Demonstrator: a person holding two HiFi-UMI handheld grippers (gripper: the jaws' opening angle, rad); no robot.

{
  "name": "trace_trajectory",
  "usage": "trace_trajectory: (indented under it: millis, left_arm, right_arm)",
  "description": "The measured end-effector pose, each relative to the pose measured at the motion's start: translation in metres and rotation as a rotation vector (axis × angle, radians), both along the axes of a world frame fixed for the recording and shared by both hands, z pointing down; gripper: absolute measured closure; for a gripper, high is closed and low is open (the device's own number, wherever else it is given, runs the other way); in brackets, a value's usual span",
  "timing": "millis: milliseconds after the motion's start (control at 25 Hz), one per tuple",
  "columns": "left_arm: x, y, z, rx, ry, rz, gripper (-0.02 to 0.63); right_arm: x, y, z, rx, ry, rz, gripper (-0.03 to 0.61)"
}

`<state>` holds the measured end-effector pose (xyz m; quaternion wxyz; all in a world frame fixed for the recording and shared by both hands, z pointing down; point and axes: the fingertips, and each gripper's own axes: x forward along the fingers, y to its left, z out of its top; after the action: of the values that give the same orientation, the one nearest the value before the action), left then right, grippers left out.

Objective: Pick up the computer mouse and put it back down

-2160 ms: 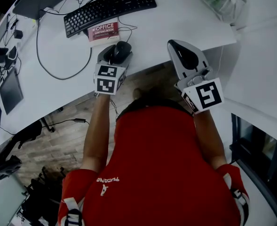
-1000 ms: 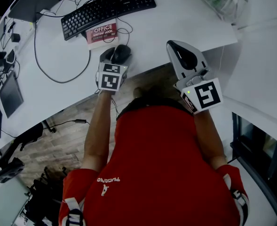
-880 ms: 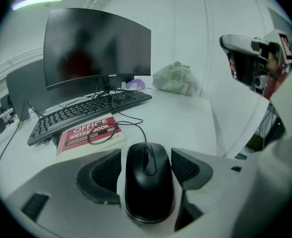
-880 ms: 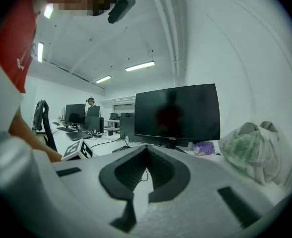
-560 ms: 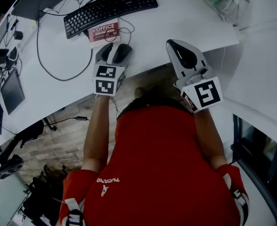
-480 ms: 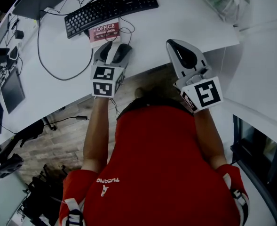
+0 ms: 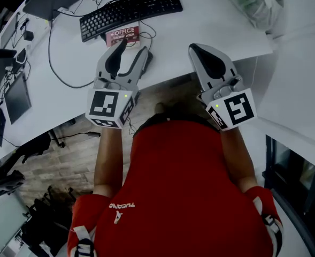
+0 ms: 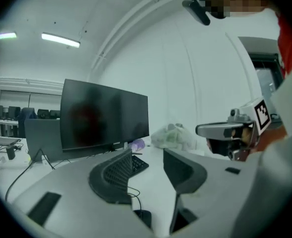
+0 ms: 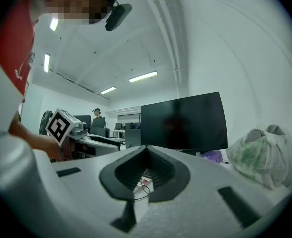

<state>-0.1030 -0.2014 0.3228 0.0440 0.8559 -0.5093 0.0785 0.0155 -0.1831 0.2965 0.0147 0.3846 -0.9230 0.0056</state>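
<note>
The black computer mouse [image 7: 148, 59] lies on the white desk [image 7: 200, 20] in front of the red book, mostly hidden behind my left gripper in the head view. In the left gripper view it shows low down [image 8: 143, 217], its cable running toward the keyboard. My left gripper [image 7: 135, 46] [image 8: 146, 155] hangs well above the mouse and points nearly level. Its jaws are closing, with nothing between them. My right gripper [image 7: 197, 50] [image 9: 146, 148] hovers over the desk's front edge to the right, its jaw tips together and empty.
A black keyboard [image 7: 130, 12] and a red office book [image 7: 124, 35] lie beyond the mouse. A dark monitor [image 8: 103, 115] stands further back. A bulging plastic bag [image 7: 253, 1] [image 9: 257, 157] sits at the right. Cables [image 7: 55, 58] trail across the desk's left side.
My left gripper has risen from around the mouse, tilted up toward level, and its jaws have narrowed. The mouse stays on the desk. The right gripper has barely moved.
</note>
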Motion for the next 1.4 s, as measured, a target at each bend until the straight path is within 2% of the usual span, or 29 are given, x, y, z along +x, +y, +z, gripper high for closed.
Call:
trace_trajectory:
  millis: [120,440,680,920,1400]
  left_arm:
    - [0.003,0.011,-0.027,0.072,0.024,-0.008,0.479]
    - [0.004,0.033,-0.062,0.162,0.048,-0.055,0.589]
    - [0.008,0.047,-0.072,0.195,0.064,-0.061,0.601]
    - [0.013,0.057,-0.073,0.2,0.066,-0.056,0.603]
    - [0.016,0.06,-0.071,0.192,0.069,-0.046,0.604]
  right_arm:
    - [0.0,0.006,-0.01,0.015,-0.02,-0.011,0.574]
    - [-0.004,0.024,-0.021,0.043,-0.042,-0.039,0.574]
    - [-0.006,0.036,-0.028,0.065,-0.064,-0.049,0.574]
    - [-0.009,0.045,-0.03,0.09,-0.061,-0.052,0.574]
    - [-0.01,0.049,-0.027,0.078,-0.056,-0.056,0.574]
